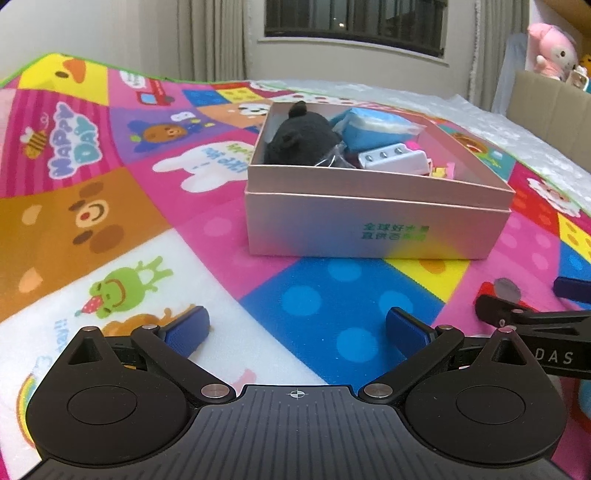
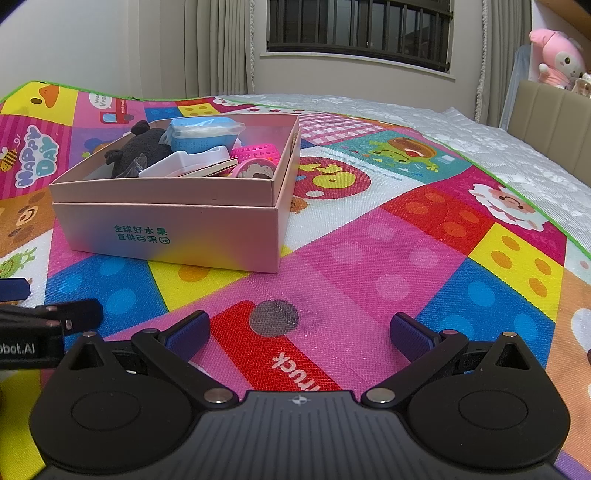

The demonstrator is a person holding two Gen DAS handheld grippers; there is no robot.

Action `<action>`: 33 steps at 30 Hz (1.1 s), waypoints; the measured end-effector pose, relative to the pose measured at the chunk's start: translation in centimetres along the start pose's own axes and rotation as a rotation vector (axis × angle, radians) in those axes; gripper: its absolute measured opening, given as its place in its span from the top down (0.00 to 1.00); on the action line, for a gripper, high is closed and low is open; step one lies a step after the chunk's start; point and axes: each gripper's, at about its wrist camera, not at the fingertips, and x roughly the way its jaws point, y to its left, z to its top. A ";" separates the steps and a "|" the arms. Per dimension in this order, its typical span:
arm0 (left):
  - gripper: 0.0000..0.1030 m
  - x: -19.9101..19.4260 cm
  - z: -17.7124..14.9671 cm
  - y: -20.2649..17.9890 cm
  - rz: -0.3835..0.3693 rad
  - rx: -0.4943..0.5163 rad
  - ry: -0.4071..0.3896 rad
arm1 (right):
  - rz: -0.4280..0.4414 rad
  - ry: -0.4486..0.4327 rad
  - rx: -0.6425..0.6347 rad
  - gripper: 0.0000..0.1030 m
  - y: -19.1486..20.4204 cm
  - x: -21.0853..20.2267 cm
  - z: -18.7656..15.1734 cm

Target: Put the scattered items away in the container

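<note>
A pink cardboard box point(image 1: 376, 229) stands on the colourful play mat, straight ahead in the left wrist view and at the left in the right wrist view point(image 2: 166, 236). It holds a black plush toy point(image 1: 303, 138), a blue packet point(image 1: 373, 127), a white block point(image 1: 395, 160), and in the right wrist view a pink perforated item point(image 2: 258, 151) and a pink roll point(image 2: 255, 170). My left gripper point(image 1: 297, 330) is open and empty, low over the mat in front of the box. My right gripper point(image 2: 299, 332) is open and empty, to the right of the box.
The play mat point(image 2: 369, 240) covers a bed with a white quilt point(image 2: 498, 140) beyond its green edge. A beige headboard point(image 2: 554, 114) with a pink plush toy point(image 2: 557, 55) is at the far right. Curtains and a barred window point(image 2: 358, 29) are behind.
</note>
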 end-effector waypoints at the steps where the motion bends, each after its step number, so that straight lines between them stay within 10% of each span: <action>1: 0.00 0.0 -0.1 -0.1 0.004 0.007 -0.003 | 0.000 0.000 0.000 0.00 0.0 0.0 0.0; 33: 0.00 -0.5 -0.8 0.3 -0.024 -0.019 -0.052 | 0.000 0.000 0.000 0.00 0.0 0.0 0.0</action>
